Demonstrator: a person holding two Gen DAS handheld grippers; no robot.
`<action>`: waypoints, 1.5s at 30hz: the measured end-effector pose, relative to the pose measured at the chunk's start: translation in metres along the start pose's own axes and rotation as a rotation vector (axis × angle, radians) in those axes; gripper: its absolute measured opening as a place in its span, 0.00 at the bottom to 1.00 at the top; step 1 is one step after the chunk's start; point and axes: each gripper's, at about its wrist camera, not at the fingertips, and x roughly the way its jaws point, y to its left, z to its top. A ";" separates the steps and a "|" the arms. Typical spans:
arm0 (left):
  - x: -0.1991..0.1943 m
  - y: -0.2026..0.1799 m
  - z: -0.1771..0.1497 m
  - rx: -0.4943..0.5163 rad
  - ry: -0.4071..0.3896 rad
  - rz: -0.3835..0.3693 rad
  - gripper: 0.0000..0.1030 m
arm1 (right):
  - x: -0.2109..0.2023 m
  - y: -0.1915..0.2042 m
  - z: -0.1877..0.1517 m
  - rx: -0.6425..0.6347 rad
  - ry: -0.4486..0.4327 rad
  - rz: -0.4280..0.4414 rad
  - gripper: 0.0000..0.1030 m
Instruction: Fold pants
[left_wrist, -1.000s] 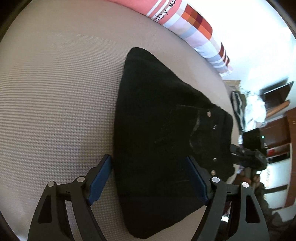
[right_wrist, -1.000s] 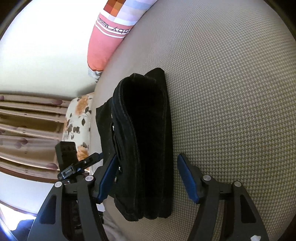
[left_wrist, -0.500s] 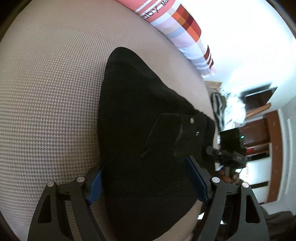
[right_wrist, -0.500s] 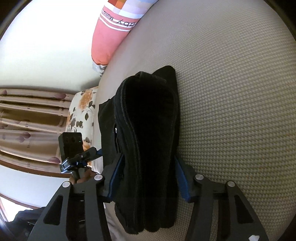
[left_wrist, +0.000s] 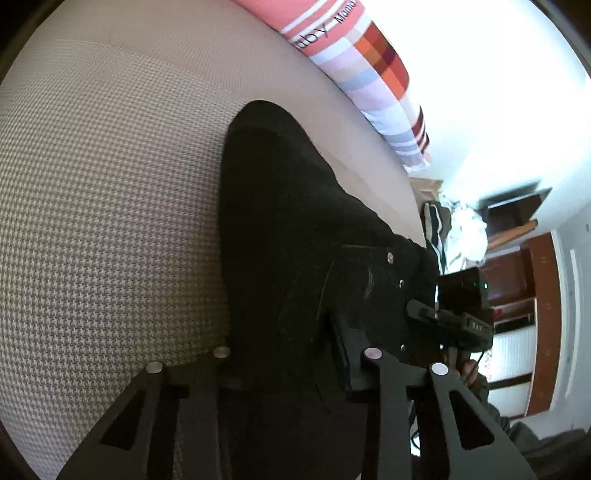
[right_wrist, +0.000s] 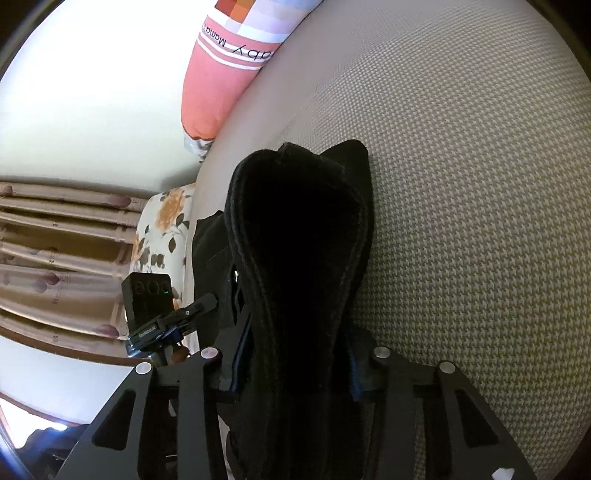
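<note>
The black pants lie folded into a thick bundle on the beige woven bed surface. My left gripper is shut on one end of the bundle, its pads buried in the cloth. My right gripper is shut on the other end of the pants, where the stacked layers bulge up between the fingers. The right gripper shows in the left wrist view beyond the pants. The left gripper shows in the right wrist view.
A pink and checked pillow lies along the far edge of the bed; it also shows in the right wrist view. Dark wooden furniture and piled clothes stand beyond the bed. Curtains and a floral cushion are on the other side.
Both grippers have moved in onto the ends of the folded pants and closed from open to shut on the bundle. The cloth now bulges between the fingers.
</note>
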 end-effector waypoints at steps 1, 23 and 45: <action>-0.002 -0.002 -0.001 0.006 -0.005 0.014 0.30 | 0.000 0.001 -0.001 0.003 -0.004 -0.004 0.37; 0.009 -0.070 -0.028 0.239 -0.102 0.484 0.23 | 0.007 0.057 -0.015 -0.059 -0.121 -0.253 0.29; -0.035 -0.075 -0.058 0.226 -0.165 0.521 0.16 | 0.021 0.107 -0.035 -0.161 -0.107 -0.271 0.22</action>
